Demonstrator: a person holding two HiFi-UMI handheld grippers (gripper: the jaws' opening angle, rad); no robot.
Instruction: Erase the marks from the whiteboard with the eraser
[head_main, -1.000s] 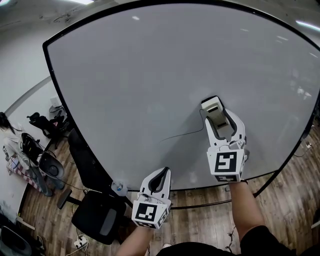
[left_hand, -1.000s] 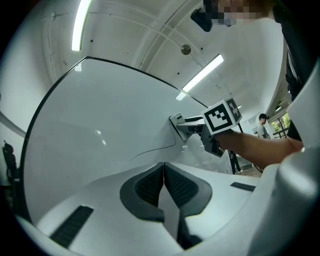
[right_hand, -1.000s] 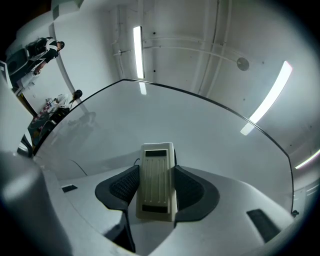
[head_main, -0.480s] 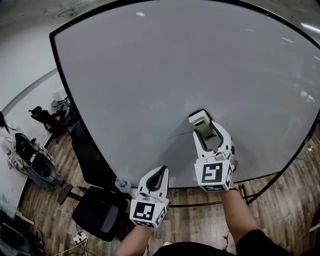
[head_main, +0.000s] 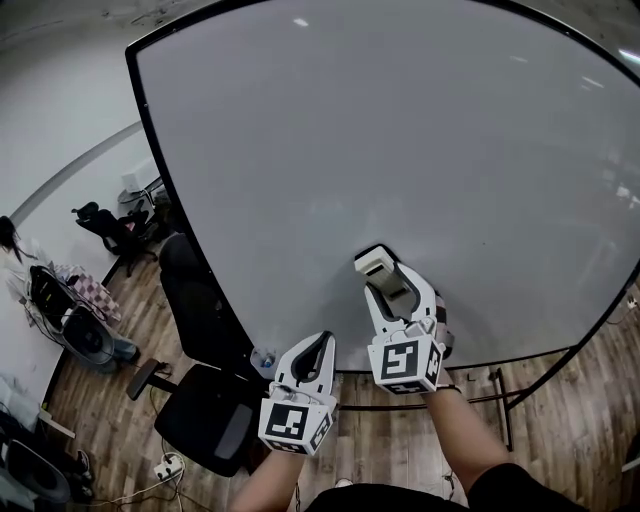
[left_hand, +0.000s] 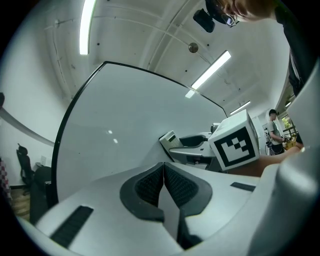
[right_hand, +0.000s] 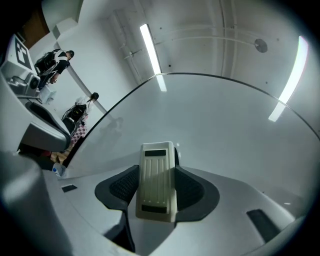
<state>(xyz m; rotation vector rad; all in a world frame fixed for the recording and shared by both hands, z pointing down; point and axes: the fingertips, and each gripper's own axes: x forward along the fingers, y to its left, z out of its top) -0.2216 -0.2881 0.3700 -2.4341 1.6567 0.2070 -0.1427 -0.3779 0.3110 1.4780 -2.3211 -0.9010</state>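
Note:
The big whiteboard (head_main: 400, 130) fills the head view, and I see no line on it near the eraser. The cream eraser (head_main: 375, 262) lies flat against the board's lower middle, with my right gripper (head_main: 386, 276) shut on it. In the right gripper view the eraser (right_hand: 157, 185) sits between the dark pads (right_hand: 190, 189), its far end on the whiteboard (right_hand: 215, 125). My left gripper (head_main: 316, 352) hangs shut and empty just below the board's bottom edge. In the left gripper view its jaws (left_hand: 163, 171) meet, with the right gripper's eraser (left_hand: 169, 139) beyond.
A black office chair (head_main: 205, 420) stands on the wooden floor below left of the board, with a water bottle (head_main: 263, 358) by the board's lower edge. Another chair (head_main: 112, 228) and bags (head_main: 70, 320) are at the far left. The board's stand leg (head_main: 498, 395) is lower right.
My right gripper has slid the eraser leftward and down along the board, over the thin dark line seen earlier, which no longer shows. The left gripper has barely moved.

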